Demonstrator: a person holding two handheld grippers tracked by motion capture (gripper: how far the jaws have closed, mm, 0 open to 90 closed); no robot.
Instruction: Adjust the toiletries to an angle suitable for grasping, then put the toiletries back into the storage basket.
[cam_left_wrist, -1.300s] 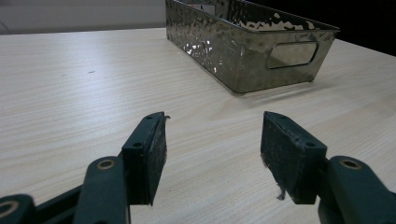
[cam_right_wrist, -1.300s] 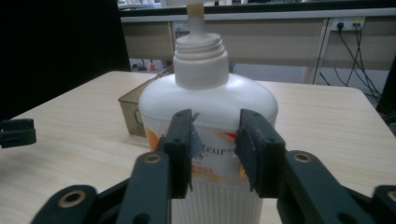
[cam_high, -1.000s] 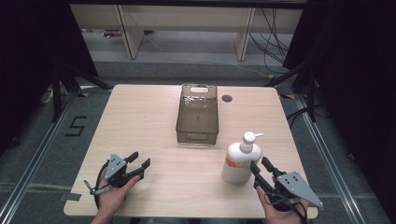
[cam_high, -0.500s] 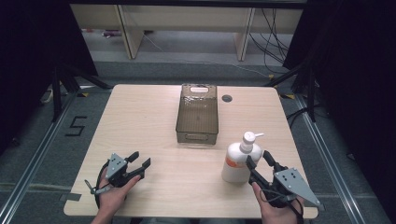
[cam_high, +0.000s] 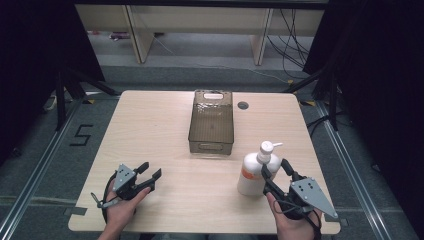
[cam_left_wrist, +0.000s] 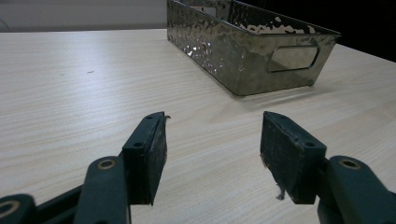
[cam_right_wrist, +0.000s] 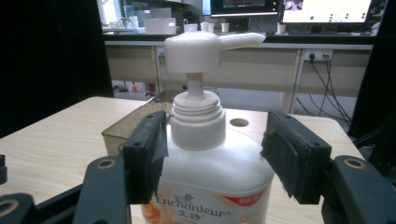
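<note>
Straddling the neck of the white plastic pump bottle with the orange label (cam_high: 254, 172), the right gripper (cam_high: 274, 170) has just been opening its jaws; they stand spread, pads clear of the collar on both sides in the right gripper view. The bottle (cam_right_wrist: 205, 168) stands upright at the lower right of the high view, on the pale wooden table (cam_high: 150, 130). To grip it well, I judge the pads should close squarely on the ribbed collar below the pump head, level, so the bottle does not tip. The left gripper (cam_high: 149, 173) rests at lower left, jaws spread and empty. The smoky translucent rectangular bin (cam_high: 211, 125) sits in the upper middle, apart from the bottle, path unobstructed.
</note>
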